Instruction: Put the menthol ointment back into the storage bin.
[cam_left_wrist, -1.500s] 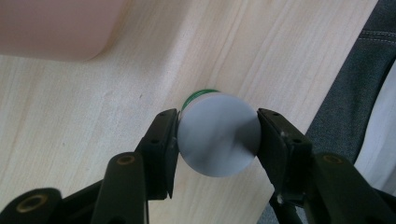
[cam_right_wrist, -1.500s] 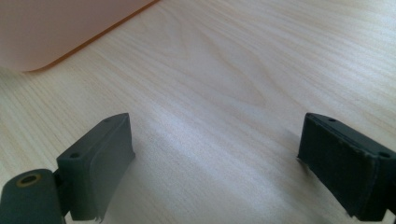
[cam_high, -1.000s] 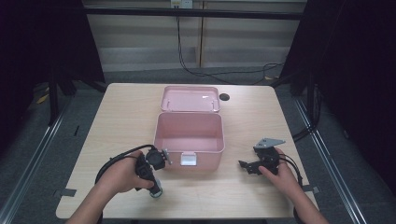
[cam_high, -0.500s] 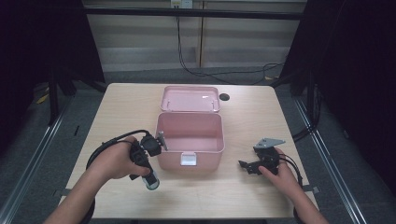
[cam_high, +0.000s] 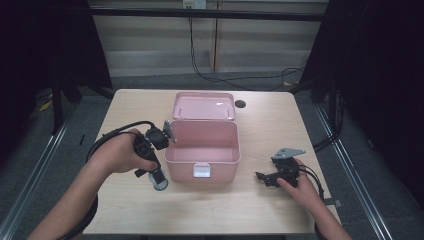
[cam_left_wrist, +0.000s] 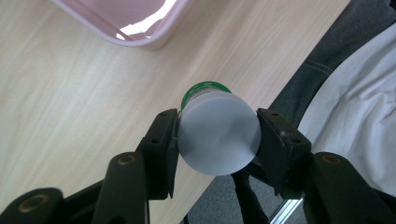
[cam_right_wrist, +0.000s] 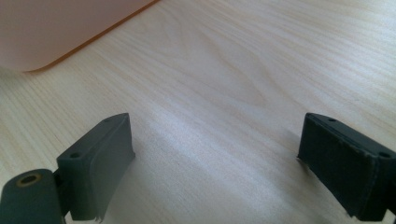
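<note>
My left gripper (cam_high: 157, 175) is shut on a small jar (cam_high: 160, 183) with a white base and a green cap, held above the table by the pink box's front left corner. In the left gripper view the jar's white base (cam_left_wrist: 218, 139) faces the camera, and both pads press its sides. The pink box (cam_high: 220, 169) stands open in the middle of the table, its lid (cam_high: 204, 106) laid back behind it. My right gripper (cam_high: 264, 177) rests on the table to the right of the box, open with nothing between its fingers (cam_right_wrist: 100, 158).
A small dark round spot (cam_high: 240, 104) lies on the wooden table (cam_high: 265, 135) behind the lid. The box's corner (cam_left_wrist: 126, 25) shows in the left gripper view, its wall (cam_right_wrist: 51, 28) in the right one. Cables trail from both grippers.
My left hand has risen off the table with the jar and moved toward the box's left side. The right hand has stayed where it was.
</note>
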